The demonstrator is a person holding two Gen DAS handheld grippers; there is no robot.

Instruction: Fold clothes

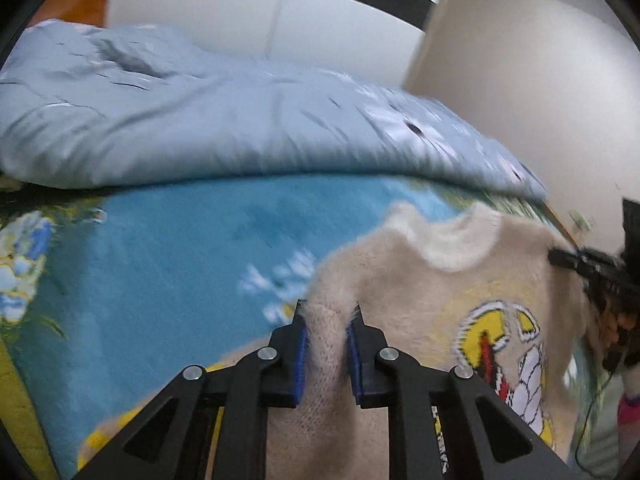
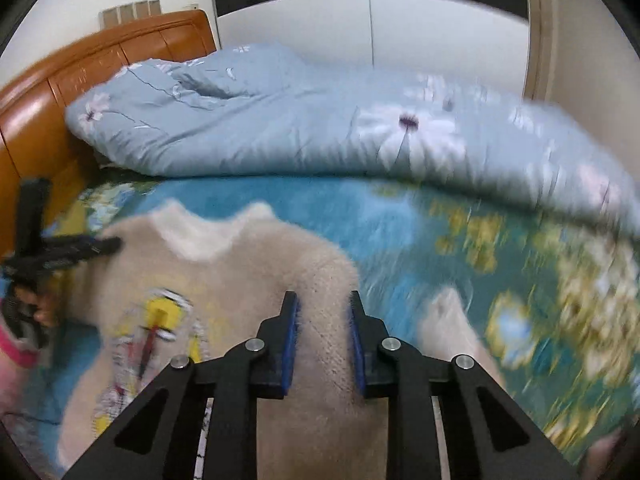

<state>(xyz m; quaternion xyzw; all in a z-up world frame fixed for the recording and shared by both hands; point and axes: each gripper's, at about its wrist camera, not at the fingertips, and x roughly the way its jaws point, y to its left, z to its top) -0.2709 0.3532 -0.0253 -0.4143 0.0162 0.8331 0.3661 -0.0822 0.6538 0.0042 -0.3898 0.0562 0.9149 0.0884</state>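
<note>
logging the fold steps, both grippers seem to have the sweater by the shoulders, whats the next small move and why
Probably lower the beige sweater flat onto the blue floral blanket and smooth it. The left hand-held gripper and right hand-held gripper each pinch a shoulder with fabric between the pads, collar pointing toward the quilt, and motion blur suggests it is mid-swing, so it likely needs laying out before any fold.

both grippers' fingers [image 1: 301,344] [image 2: 289,334] clamped

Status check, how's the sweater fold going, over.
Left gripper and right gripper: jaws shut on sweater fabric. Sweater face up on blue floral bedspread, not yet folded. Rolled duvet lies behind, apart from it.
</note>
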